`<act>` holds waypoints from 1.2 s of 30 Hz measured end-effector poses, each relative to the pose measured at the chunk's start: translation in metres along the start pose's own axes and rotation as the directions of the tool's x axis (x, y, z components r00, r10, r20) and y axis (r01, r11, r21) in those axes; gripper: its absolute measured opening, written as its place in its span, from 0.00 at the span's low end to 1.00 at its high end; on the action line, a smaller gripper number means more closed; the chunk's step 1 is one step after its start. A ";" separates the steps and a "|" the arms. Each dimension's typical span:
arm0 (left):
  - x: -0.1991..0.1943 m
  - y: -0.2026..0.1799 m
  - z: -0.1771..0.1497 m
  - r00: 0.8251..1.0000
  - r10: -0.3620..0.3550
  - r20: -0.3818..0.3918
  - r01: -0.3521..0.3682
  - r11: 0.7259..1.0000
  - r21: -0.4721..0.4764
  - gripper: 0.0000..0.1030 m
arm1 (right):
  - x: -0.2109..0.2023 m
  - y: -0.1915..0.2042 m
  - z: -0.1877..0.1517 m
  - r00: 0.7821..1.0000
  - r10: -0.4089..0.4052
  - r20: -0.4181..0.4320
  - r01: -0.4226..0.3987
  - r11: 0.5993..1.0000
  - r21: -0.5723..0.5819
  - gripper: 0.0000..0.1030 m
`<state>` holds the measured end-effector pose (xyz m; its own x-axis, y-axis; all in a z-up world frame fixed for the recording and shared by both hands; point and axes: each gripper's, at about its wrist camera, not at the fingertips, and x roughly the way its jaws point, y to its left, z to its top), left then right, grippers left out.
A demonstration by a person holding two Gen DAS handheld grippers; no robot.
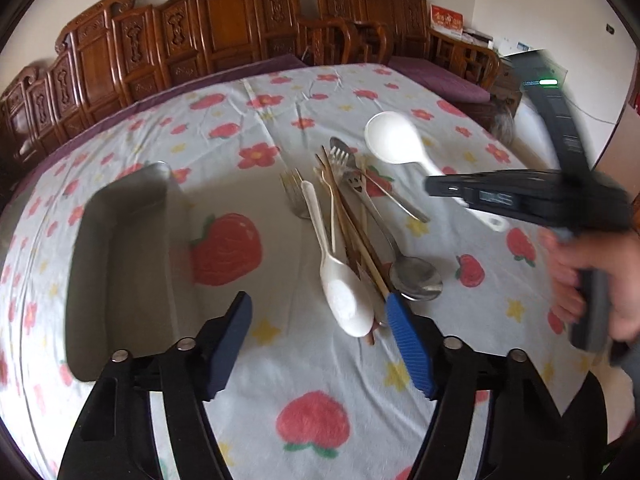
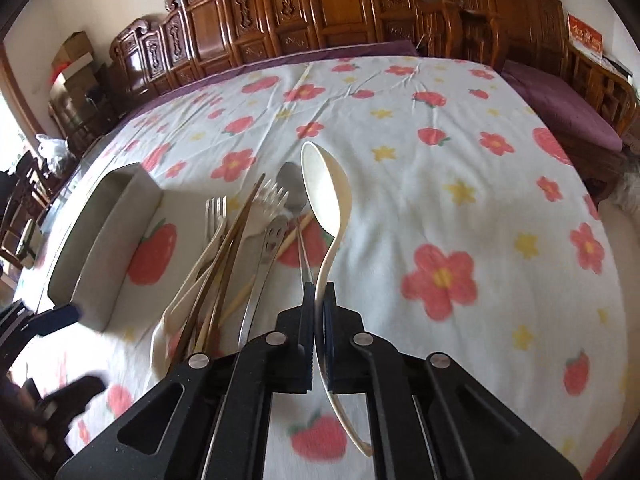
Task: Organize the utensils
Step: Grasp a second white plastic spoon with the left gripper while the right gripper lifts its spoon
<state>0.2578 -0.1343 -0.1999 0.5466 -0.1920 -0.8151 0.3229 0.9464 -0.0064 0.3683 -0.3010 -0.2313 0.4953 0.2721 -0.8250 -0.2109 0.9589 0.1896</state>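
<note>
The right claw [image 2: 319,300] is clamped on the white ladle [image 2: 326,184], so the sorting is just beginning. The left claw [image 1: 320,344] stands apart over the pile, holding nothing. I think the ladle must next go to the tray [image 1: 120,248].

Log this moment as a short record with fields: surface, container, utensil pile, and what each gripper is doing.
surface: white tablecloth printed with red strawberries and flowers
container: long rectangular metal tray, nothing visible inside, left of the pile
utensil pile: silver forks, a metal spoon, wooden chopsticks and a small cream plastic spoon, overlapping
left gripper: open, nothing between its blue pads
right gripper: shut on the handle of a large white plastic serving spoon
</note>
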 end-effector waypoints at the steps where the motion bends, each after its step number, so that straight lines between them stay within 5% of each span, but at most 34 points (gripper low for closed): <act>1: 0.006 0.000 0.001 1.000 -0.004 -0.009 0.004 1.000 -0.004 0.60 | -0.005 0.000 -0.004 1.000 -0.007 0.002 0.007 1.000 -0.002 0.05; 20: 0.069 0.025 0.029 0.988 -0.101 -0.114 0.074 0.972 -0.223 0.32 | -0.022 -0.017 -0.046 1.000 0.015 0.009 -0.016 1.000 0.027 0.05; 27: 0.067 0.024 0.035 0.987 -0.107 -0.120 0.079 0.974 -0.212 0.14 | -0.021 -0.028 -0.048 1.000 -0.003 0.005 0.002 0.999 0.045 0.05; 36: 0.066 0.035 0.029 0.985 -0.076 -0.152 0.045 0.979 -0.198 0.04 | -0.021 -0.030 -0.048 1.000 0.010 0.006 -0.010 0.998 0.062 0.05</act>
<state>0.3270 -0.1215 -0.2370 0.3968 -0.2220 -0.8906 0.1879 0.9694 -0.1579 0.3238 -0.3396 -0.2450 0.4980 0.2817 -0.8201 -0.1632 0.9593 0.2304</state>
